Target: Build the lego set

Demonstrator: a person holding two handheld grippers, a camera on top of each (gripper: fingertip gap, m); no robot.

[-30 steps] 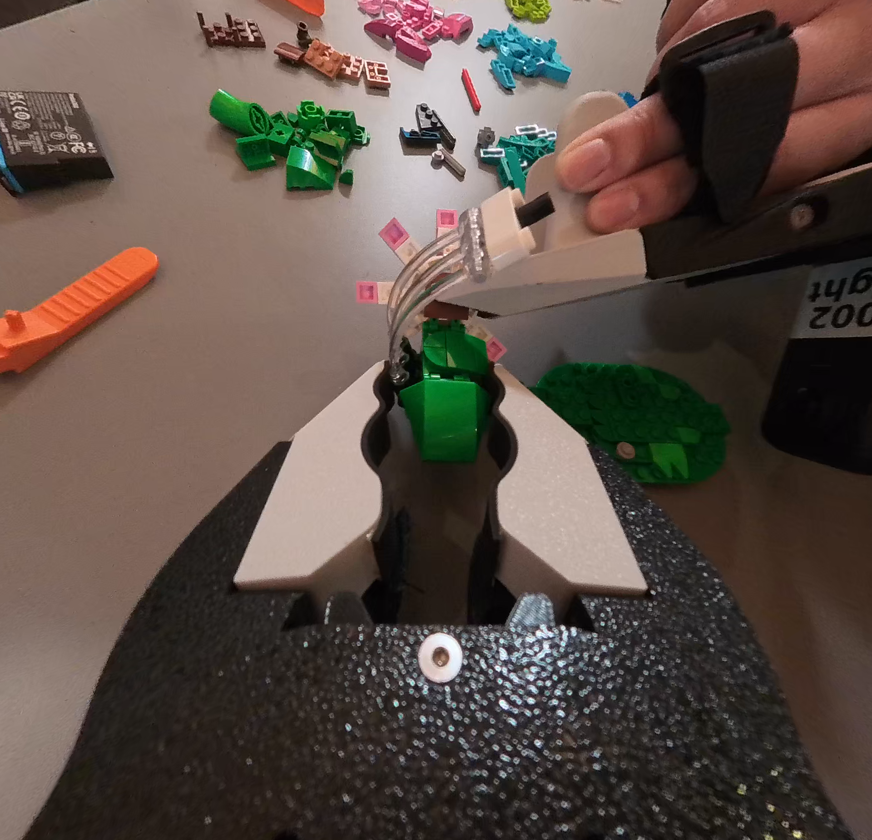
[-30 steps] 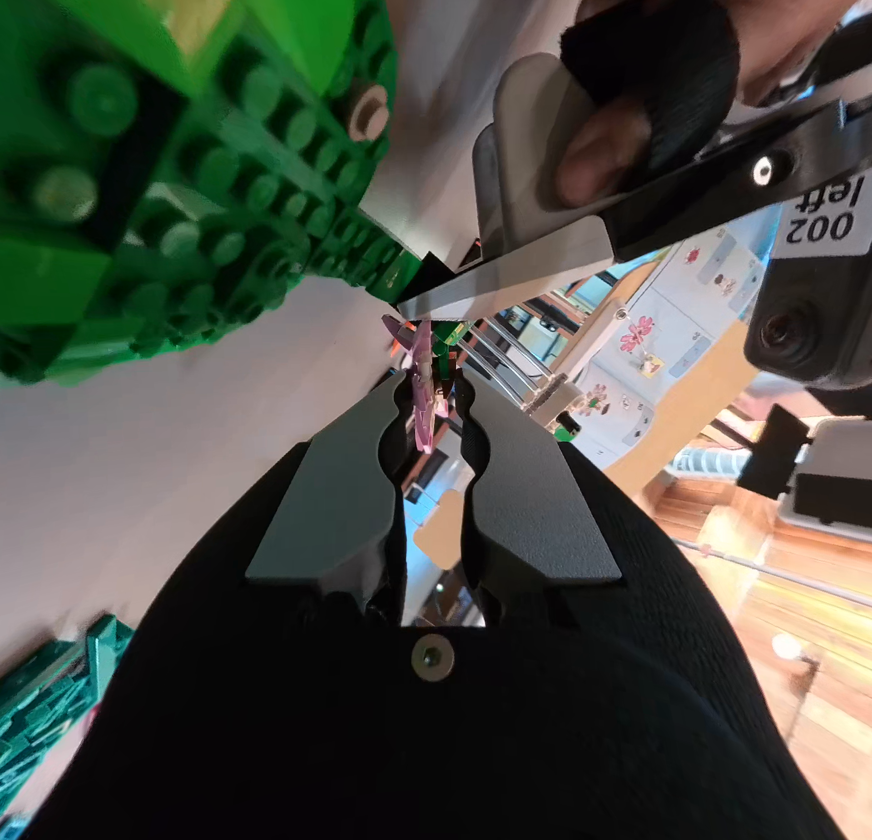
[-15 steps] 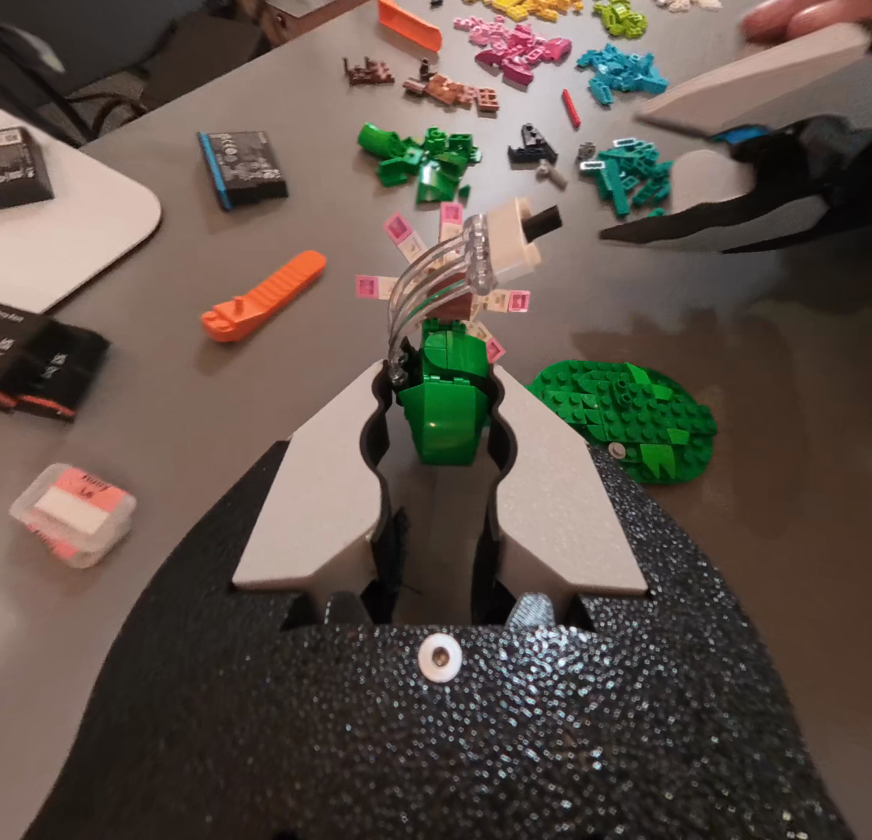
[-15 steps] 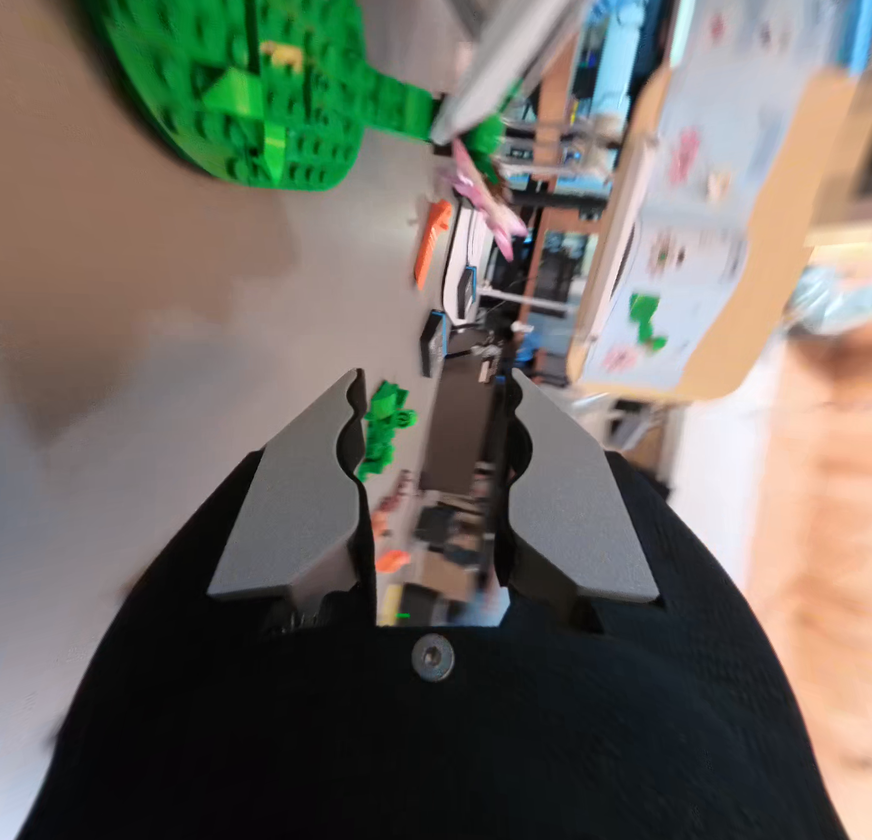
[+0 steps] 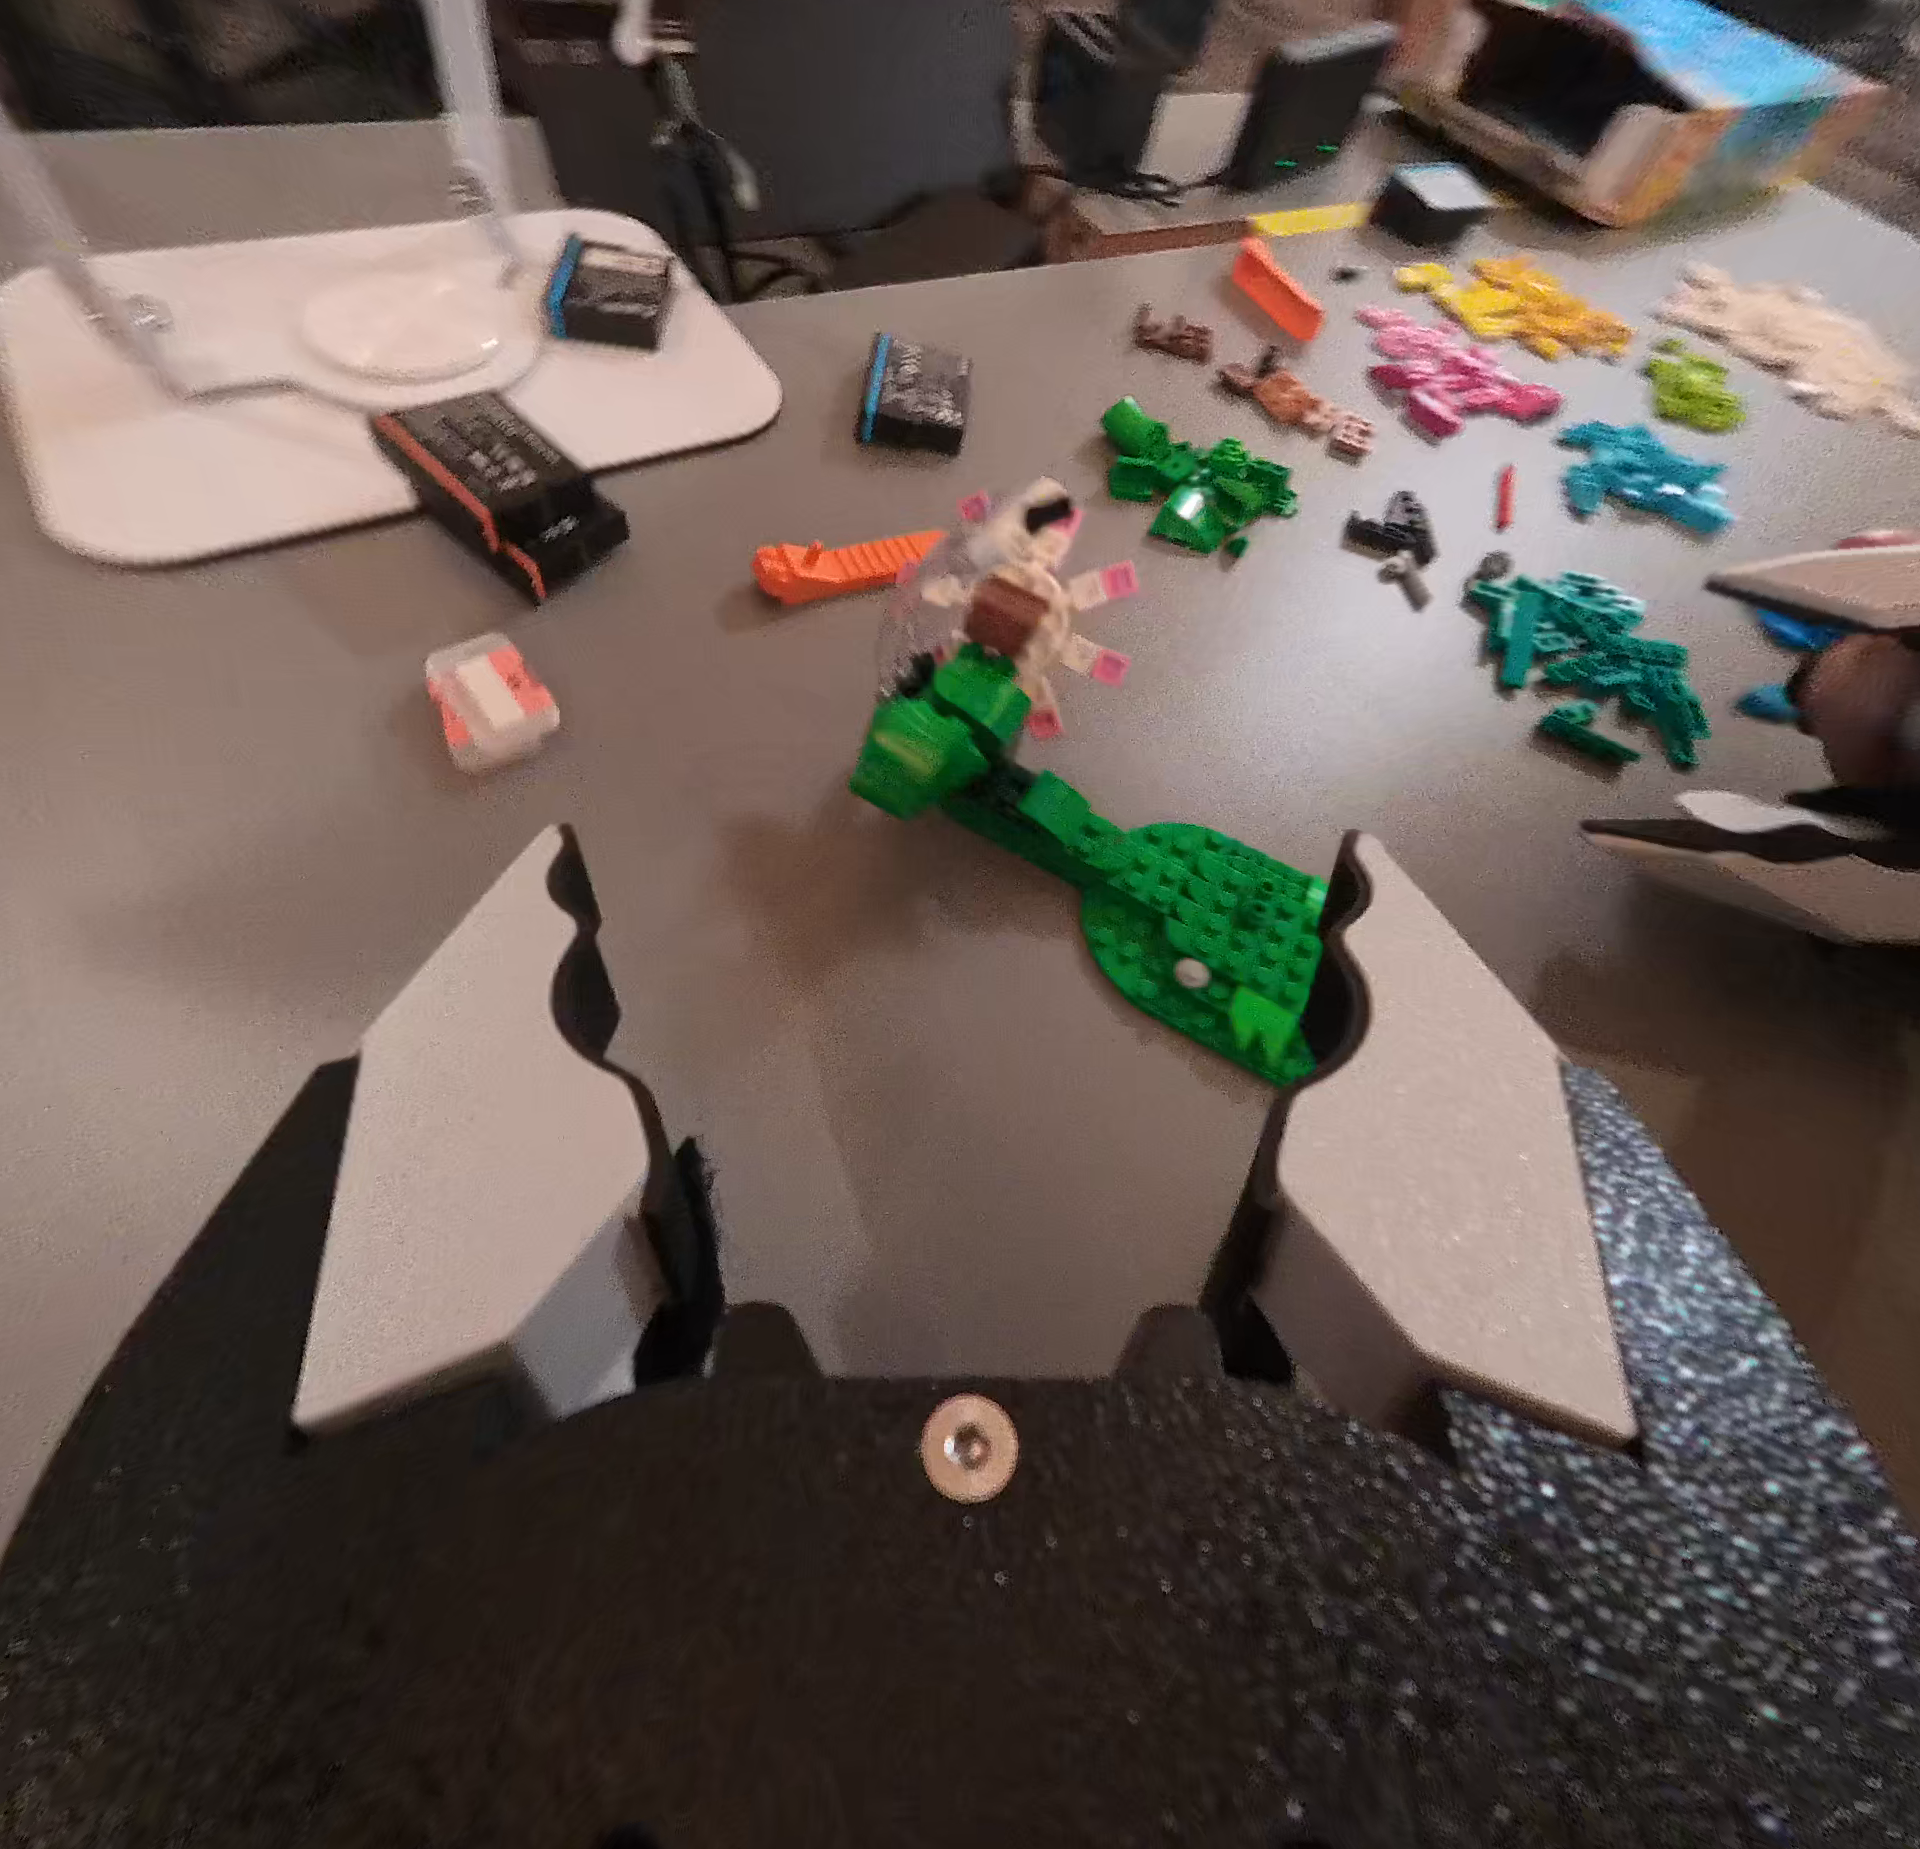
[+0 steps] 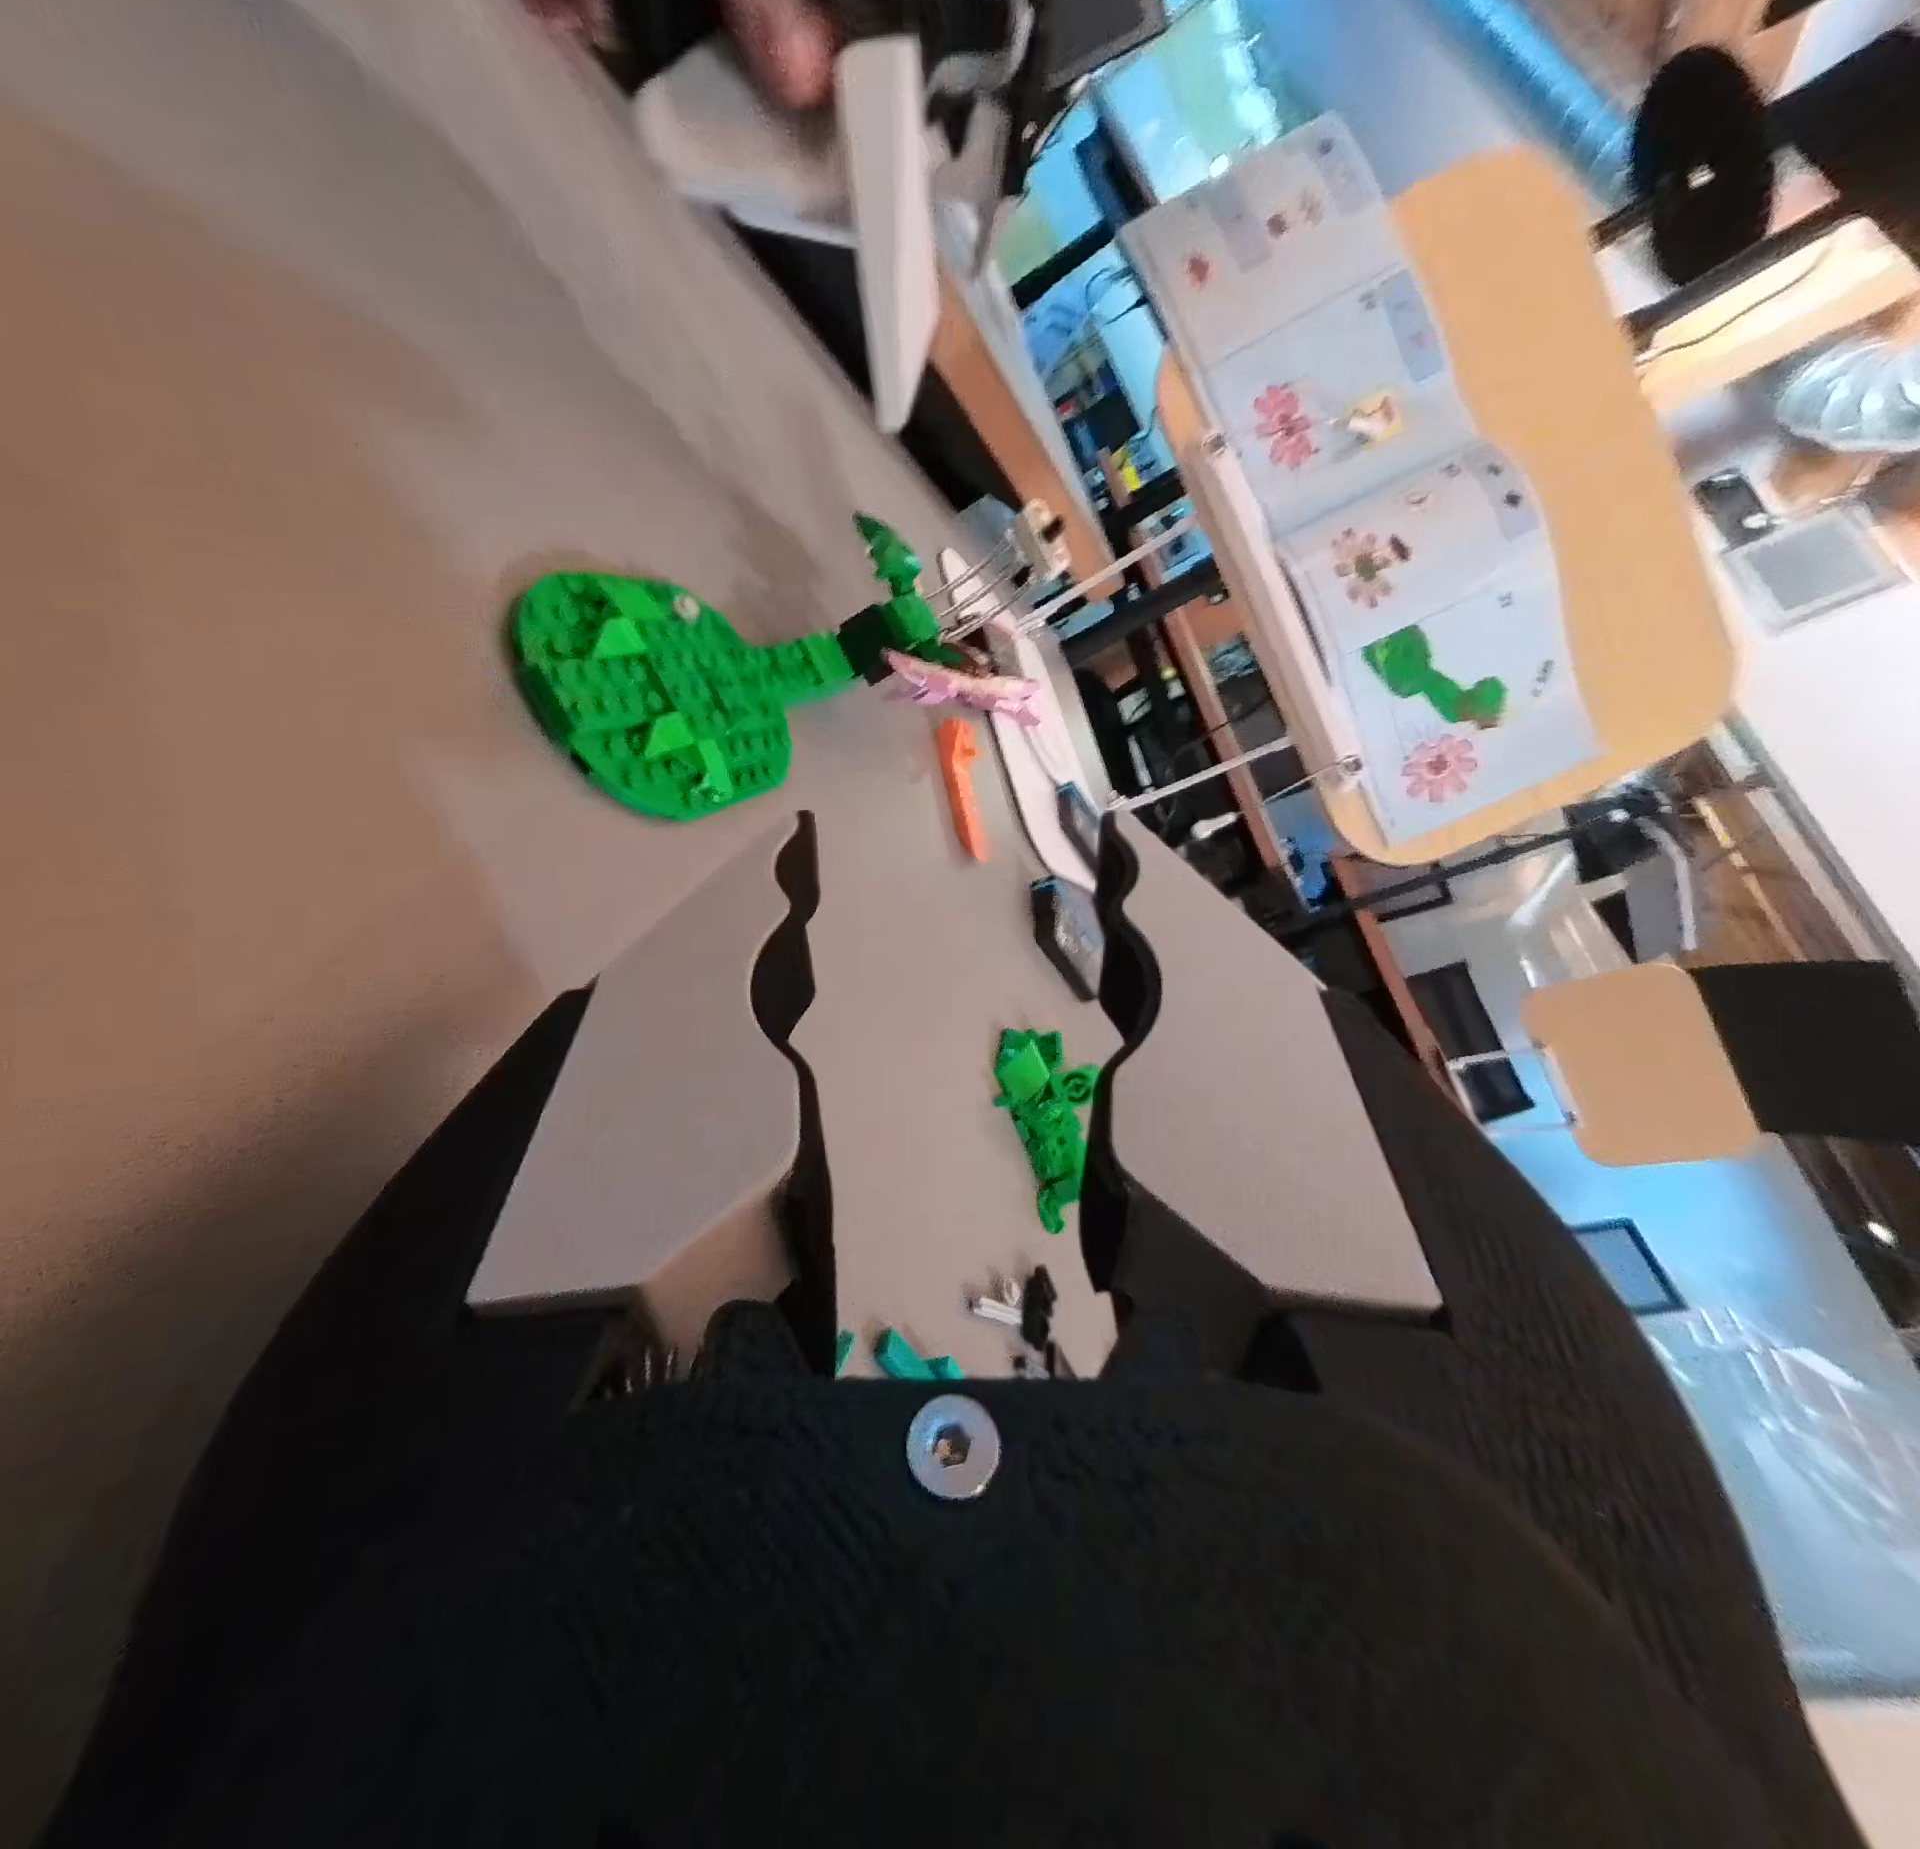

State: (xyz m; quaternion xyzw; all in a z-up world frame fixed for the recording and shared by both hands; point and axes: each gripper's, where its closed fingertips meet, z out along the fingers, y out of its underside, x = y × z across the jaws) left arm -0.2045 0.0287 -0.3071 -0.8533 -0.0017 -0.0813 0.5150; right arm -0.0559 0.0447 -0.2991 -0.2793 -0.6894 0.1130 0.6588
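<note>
A: What has changed in the last second?

B: The left gripper (image 5: 961, 978) has let go. A second ago its fingers were clamped on the green stem of the lego flower model (image 5: 1049, 760); now they stand wide apart with nothing between them, and the model rests on the grey table (image 5: 312, 864) by itself.

A: And the right one?

B: The right gripper (image 6: 951, 926) was closed around the pink petal end a second ago. Now its jaws are open and empty, pulled back so the model (image 6: 727, 656) lies far ahead of it. In the left wrist view it sits off at the right edge (image 5: 1766, 719), well apart from the model.

A: So where exactly is the build?

B: Mid-table, just beyond the left fingertips. The green leaf base (image 5: 1205, 926) lies flat near the right-hand finger, and the stem rises to the far left with the white and pink flower head (image 5: 1023, 594) on top. The orange brick separator (image 5: 842, 563) lies just behind it.

A: What does that mean for the task?

B: I'd judge that one joining step is finished and the sub-assembly has been parked. With both tools free, the next piece probably comes from the sorted heaps, such as the loose green pieces (image 5: 1195, 480) or the teal pile (image 5: 1590, 646), far right. The frames are blurred, so fine detail is uncertain.
</note>
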